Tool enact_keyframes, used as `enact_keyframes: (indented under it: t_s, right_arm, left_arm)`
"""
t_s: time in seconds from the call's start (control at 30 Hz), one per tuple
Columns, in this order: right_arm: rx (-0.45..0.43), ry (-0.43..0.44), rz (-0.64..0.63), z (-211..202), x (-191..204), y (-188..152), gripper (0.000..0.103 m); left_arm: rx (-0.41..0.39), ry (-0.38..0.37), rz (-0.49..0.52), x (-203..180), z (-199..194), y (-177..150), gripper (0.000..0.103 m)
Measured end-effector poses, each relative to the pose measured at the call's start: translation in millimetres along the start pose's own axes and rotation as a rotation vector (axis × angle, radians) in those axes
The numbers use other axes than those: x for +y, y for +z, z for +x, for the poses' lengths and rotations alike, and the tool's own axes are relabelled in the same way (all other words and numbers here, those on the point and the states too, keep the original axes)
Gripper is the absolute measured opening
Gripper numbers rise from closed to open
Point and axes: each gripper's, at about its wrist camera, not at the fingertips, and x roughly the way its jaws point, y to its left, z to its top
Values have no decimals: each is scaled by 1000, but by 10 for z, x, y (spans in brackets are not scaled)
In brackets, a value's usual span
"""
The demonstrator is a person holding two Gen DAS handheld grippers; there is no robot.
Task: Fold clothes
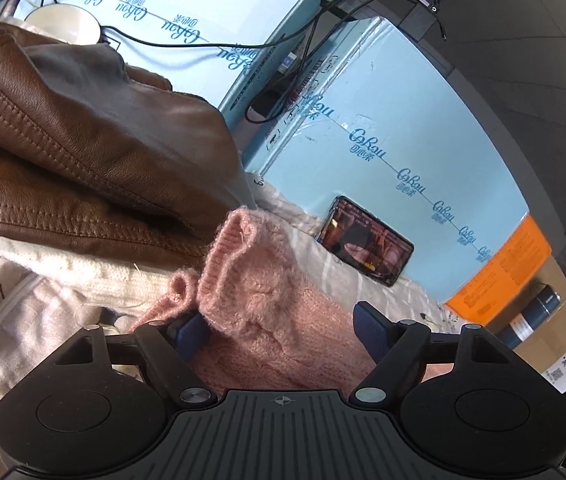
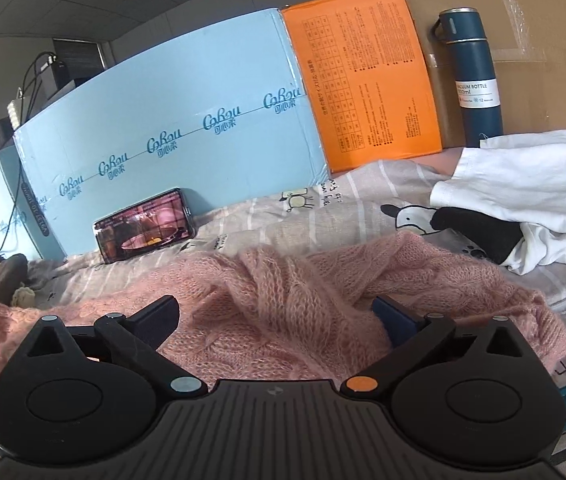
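A fuzzy pink knit sweater [image 2: 283,300] lies bunched on the patterned bedsheet [image 2: 267,212]. My right gripper [image 2: 275,320] is open, its fingers spread either side of the sweater's middle folds. In the left wrist view a pink sleeve cuff [image 1: 251,280] stands up between the spread fingers of my left gripper [image 1: 279,328], which is open around it. A folded brown leather jacket [image 1: 83,152] sits just left of the sleeve on a cream knit garment [image 1: 83,272].
Light blue cartons [image 2: 171,120] wall the back, with an orange box [image 2: 367,76], a brown cardboard box [image 2: 531,48] and a dark teal vacuum bottle [image 2: 471,76]. A phone [image 2: 145,224] leans on the carton. A white and black garment [image 2: 523,192] lies at right. Cables [image 1: 283,36] hang over the cartons.
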Motion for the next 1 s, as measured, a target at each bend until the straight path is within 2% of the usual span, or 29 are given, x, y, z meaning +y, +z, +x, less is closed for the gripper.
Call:
enact_keyframes:
  t_s: [0.03,0.07,0.1,0.17,0.27,0.37,0.43,0.5,0.6,0.73,0.87,0.9,1.0]
  right_arm:
    - [-5,12,3,-8,1,3,103]
    - [-5,15,4,-9,4,3,103]
    - [-4,14,3,-5,8,1,103]
    - [2,10,2,7,15,-2,103]
    - [1,11,10,4,3,-5,103]
    - [-15,30,35,-39,-29,-3,103]
    - [-27,48,56,-75,-56,0,103]
    - [-36,71,77,-114,-81,5,103]
    - [-53,113,114,-206,-113,14,103]
    - [-61,109,144,-316,-135,-9,103]
    - [-107,82,174,-495,-176,-58,103]
    - [-122,76,187,-555,-198,-70,103]
    - [-153,64,204,-741,-258,-124,103]
  left_arm:
    - [-7,23,56,-52,21,1,37]
    - [-14,50,128,-108,41,-8,10]
    - [-21,71,178,-147,46,-23,8]
    - [-45,38,197,-172,-25,-30,7]
    - [-140,-20,199,-212,-292,1,7]
    - [-219,-50,127,-187,-584,35,7]
    - [-237,-45,111,-162,-686,34,8]
    - [-219,-22,94,-112,-701,18,8]
    - [-128,22,81,-6,-507,-28,9]
    - [-11,107,78,83,-229,-94,9]
    - [-3,105,54,137,-251,-100,13]
    - [-10,96,45,151,-291,-98,15]
    - [-46,79,-26,197,-498,-94,42]
